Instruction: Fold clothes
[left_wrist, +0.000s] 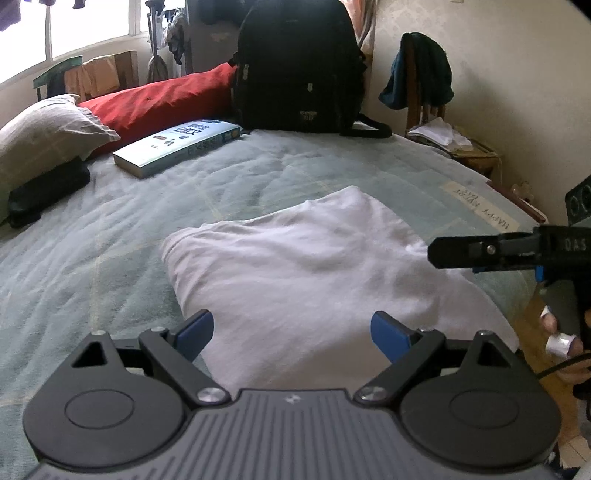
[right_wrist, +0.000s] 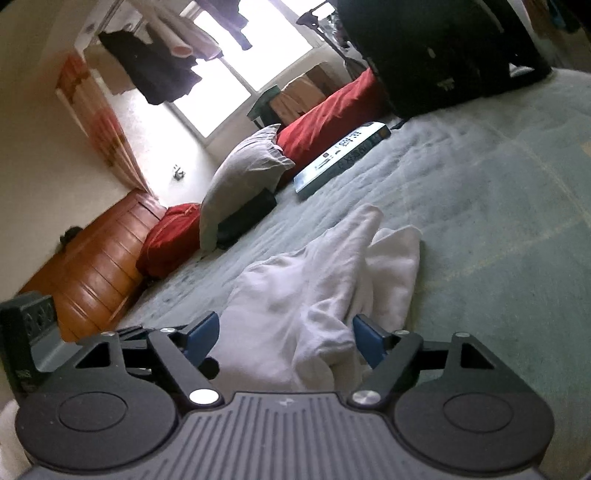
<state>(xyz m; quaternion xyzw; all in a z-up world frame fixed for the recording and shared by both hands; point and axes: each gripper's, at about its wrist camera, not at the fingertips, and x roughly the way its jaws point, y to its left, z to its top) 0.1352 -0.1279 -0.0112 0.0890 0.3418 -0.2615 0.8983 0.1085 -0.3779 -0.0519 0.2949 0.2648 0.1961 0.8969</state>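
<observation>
At the lower centre of the left wrist frame, the left hand-held gripper (left_wrist: 291, 334) stands wide, its blue pads apart over the near edge of a folded white garment (left_wrist: 295, 266) lying on the grey-green bedspread (left_wrist: 110, 236). The right hand-held gripper (right_wrist: 284, 336) is likewise spread wide, with a bunched part of the white garment between its pads but not pinched. Toward the upper left of that frame lie a book (left_wrist: 177, 146), a red cushion (left_wrist: 155, 103) and a black backpack (left_wrist: 299, 66).
</observation>
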